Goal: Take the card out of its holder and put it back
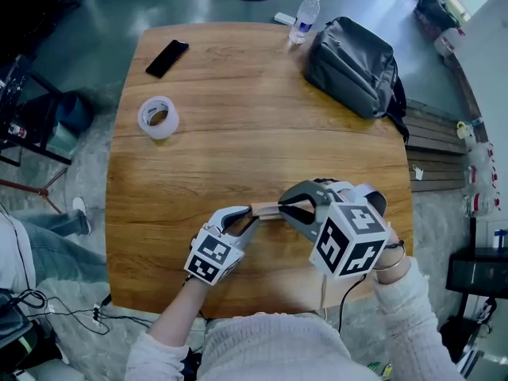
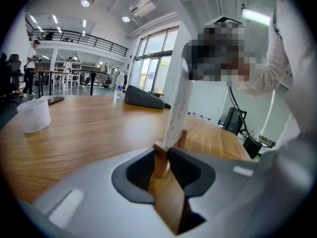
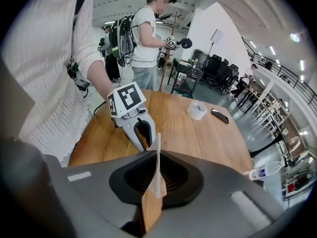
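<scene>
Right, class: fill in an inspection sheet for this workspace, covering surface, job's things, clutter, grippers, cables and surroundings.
Surface: wooden table.
Job's things: white card rising from the wooden holder slot.
Clutter: tape roll, phone, water bottle, grey bag.
Grippers: left gripper shut on wooden holder; right gripper shut on card.
Cables: floor cables, lower left.
Surroundings: open office; person with backpack nearby.

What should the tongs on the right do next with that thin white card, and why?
Probably pull the thin white card straight out along the slot of the small wooden holder. The right tongs are shut on the card's edge, the left tongs clamp the holder, and the card's bottom edge looks seated in the slot.
</scene>
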Demonstrator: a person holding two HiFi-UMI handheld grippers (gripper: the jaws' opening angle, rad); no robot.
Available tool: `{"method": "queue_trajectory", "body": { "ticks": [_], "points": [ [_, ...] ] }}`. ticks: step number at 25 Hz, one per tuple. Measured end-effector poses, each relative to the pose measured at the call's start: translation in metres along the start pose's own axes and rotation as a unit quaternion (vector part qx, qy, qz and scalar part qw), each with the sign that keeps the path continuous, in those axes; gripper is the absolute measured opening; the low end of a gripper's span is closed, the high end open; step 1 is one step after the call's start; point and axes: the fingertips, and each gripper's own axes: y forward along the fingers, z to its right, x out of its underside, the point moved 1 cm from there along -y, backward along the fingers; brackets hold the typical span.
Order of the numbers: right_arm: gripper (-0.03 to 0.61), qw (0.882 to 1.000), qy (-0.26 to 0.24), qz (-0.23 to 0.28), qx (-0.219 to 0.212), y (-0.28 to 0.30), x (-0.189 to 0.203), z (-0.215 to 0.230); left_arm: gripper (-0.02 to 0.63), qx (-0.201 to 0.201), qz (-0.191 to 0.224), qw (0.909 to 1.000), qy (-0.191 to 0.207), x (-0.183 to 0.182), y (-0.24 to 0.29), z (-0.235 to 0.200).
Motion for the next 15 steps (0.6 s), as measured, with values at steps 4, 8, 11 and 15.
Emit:
{"method": "queue_trajectory", "body": {
  "ticks": [4,8,11,15],
  "points": [
    [0.021,1.0,-0.003,-0.002,0.001,-0.004,-0.001,0.0,0.097,-0.001,0.002,1.0,-0.002,-0.001,0.001,0.0],
    [0.02,1.0,-0.004,0.001,0.001,-0.006,-0.004,-0.001,0.097,-0.002,-0.003,1.0,0.001,0.0,0.001,-0.001],
    [0.02,1.0,-0.002,0.006,0.004,-0.011,-0.006,0.003,0.095,-0.003,-0.005,1.0,-0.002,0.001,-0.001,-0.002],
    [0.02,1.0,-0.003,0.01,0.014,-0.019,-0.011,0.006,0.095,-0.005,-0.005,1.0,-0.002,0.001,-0.002,-0.003]
  ]
}}
